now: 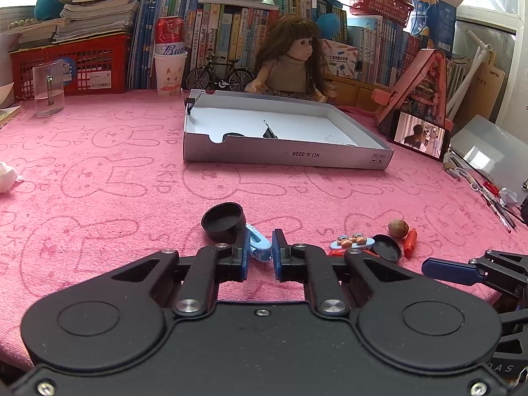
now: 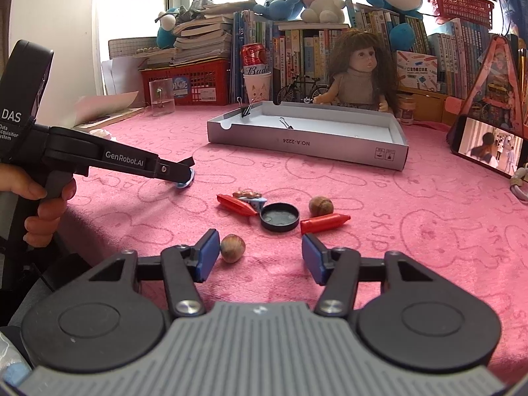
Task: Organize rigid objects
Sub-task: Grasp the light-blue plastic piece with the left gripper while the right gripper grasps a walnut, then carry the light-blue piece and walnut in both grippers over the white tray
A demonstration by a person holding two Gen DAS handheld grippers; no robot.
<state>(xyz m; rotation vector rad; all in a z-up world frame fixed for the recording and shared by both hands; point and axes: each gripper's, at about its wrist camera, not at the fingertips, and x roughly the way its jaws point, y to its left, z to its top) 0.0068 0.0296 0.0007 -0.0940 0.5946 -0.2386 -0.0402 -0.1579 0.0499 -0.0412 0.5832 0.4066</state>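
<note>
Your left gripper (image 1: 260,252) clamped on blue clip (image 1: 259,244), low on pink cloth (image 1: 115,198). Your right gripper (image 2: 260,254) part-open, nothing pinched; nut (image 2: 232,248) beside left pad. Grey box (image 2: 307,147) well beyond.

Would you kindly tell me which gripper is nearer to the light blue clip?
Left. The left gripper is shut on the light blue clip; the right gripper is off to its right, open around a nut.
</note>
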